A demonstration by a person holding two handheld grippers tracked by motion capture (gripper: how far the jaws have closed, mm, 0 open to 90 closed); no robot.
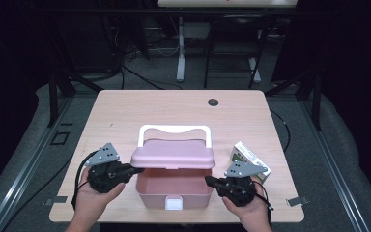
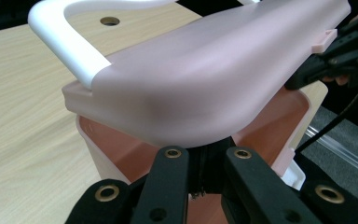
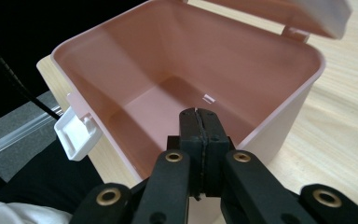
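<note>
Pink box (image 1: pixel 174 191) at table's (image 1: pixel 125 111) near edge, lid (image 1: pixel 173 157) raised, left gripper (image 1: pixel 137 170) jaws together under lid's left edge, grip unclear, right gripper (image 1: pixel 208 181) jaws closed, empty, at box's right rim.

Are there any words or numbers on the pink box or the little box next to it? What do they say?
Pink box and its lid: no words or numbers on them.
Small carton by the right tongs: it has green and white print, too small and blurred to read.
Table: no text on it.
</note>
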